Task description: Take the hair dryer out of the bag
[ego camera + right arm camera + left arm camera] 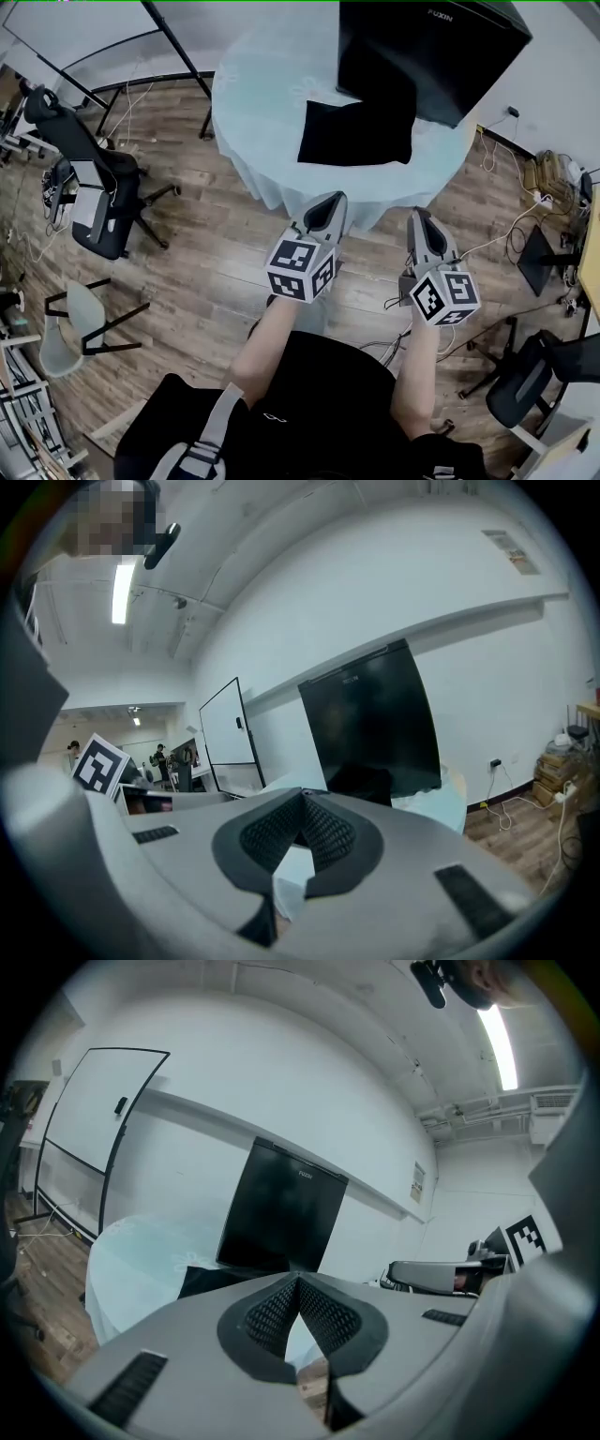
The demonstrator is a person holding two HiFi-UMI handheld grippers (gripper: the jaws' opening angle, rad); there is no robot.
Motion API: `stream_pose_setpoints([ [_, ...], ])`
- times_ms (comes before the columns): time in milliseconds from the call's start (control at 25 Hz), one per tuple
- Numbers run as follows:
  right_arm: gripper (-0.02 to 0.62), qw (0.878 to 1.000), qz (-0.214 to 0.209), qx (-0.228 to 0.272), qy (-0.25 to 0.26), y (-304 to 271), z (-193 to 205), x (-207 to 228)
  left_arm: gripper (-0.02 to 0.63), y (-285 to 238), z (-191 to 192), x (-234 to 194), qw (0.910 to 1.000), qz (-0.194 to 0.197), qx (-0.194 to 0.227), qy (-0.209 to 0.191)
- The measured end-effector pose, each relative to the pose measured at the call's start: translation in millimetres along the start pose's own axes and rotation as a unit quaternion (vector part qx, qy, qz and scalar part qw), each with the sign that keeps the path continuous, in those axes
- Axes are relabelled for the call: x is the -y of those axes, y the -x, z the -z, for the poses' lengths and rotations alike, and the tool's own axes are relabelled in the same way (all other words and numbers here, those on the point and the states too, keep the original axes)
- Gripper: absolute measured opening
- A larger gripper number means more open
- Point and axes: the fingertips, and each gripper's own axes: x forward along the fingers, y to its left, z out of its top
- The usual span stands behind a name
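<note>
Clothed table (253, 103) far ahead holds black bag (354, 133); left gripper (326, 204) and right gripper (420, 220), jaws together, empty, could shove it off, dryer probably inside.

You see nothing of the hair dryer. The black bag (354, 133) on the tabletop (262, 103) shows only its outside, and its opening cannot be made out. The black screen (427, 52) behind it runs off the head view's top edge and covers the tabletop's far side. In the left gripper view the left tongs (298, 1281) hide all but a corner of the bag. In the right gripper view the right tongs (302, 801) hide its lower part, and the people (161, 757) far off are too small to make out. The marker cubes (300, 267) cover your hands.
</note>
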Motion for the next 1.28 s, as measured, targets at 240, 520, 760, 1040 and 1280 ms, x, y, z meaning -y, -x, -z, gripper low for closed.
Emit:
stream_pose_setpoints([
  [240,0.002,1.0,-0.013,0.011,0.013,-52.7,-26.3,-4.9,0.011,-26.0,-31.3,-23.4,0.9995,0.025,0.011,-0.017],
  [520,0.002,0.999,0.011,0.006,0.03,-68.4,-36.3,5.9,0.011,-53.9,-51.6,-33.3,0.9984,0.051,0.016,-0.019],
  [760,0.002,0.999,0.035,0.016,0.026,-62.9,-57.7,30.2,0.011,-69.5,-62.7,-18.4,0.9966,0.074,0.022,-0.03],
  [1040,0.002,0.999,-0.018,0.004,0.041,-103.2,-60.6,-1.1,0.011,-64.1,-67.5,-38.1,0.994,0.103,0.018,-0.03],
  [1280,0.002,0.996,-0.013,-0.01,0.091,-104.3,-70.3,-7.1,0.012,-68.5,-64.0,-50.7,0.9965,0.079,0.009,-0.027],
])
